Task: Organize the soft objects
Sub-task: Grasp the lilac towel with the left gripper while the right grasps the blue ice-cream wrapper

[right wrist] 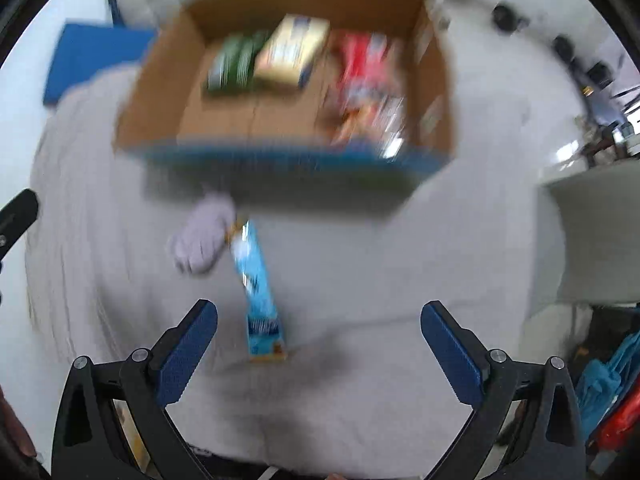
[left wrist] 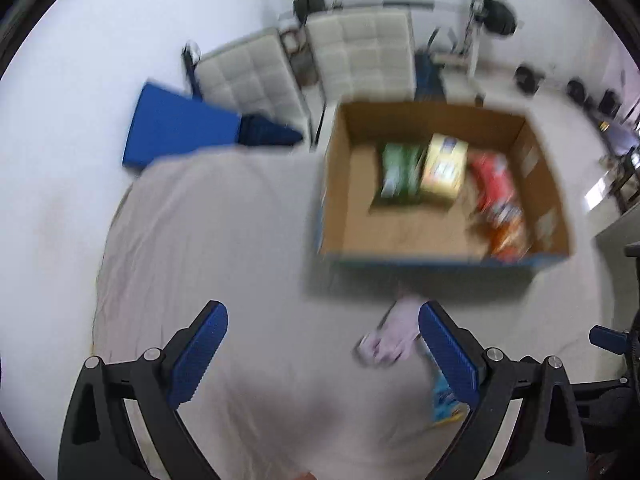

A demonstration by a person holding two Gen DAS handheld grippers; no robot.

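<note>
An open cardboard box (left wrist: 424, 236) (right wrist: 160, 104) stands on a bed covered with a pale sheet (left wrist: 224, 248) (right wrist: 360, 280). Inside lie a green pack (left wrist: 400, 172) (right wrist: 236, 64), a yellow pack (left wrist: 444, 170) (right wrist: 292, 52) and a red and orange bag (left wrist: 498, 204) (right wrist: 364, 80). In front of the box, on the sheet, lie a pale lilac soft pack (left wrist: 394, 334) (right wrist: 204, 236) and a light blue pack (left wrist: 444, 396) (right wrist: 258, 292). My left gripper (left wrist: 324, 352) is open and empty above the sheet, its right finger over the blue pack. My right gripper (right wrist: 320, 352) is open and empty, just short of the blue pack. Both views are blurred.
Two white quilted chairs (left wrist: 360, 52) stand behind the box. A blue mat (left wrist: 180, 128) (right wrist: 88, 64) lies beyond the bed at the left. Dark equipment (left wrist: 498, 16) lines the far wall. A white surface (right wrist: 592, 232) and blue and red bags (right wrist: 612, 392) are at the right.
</note>
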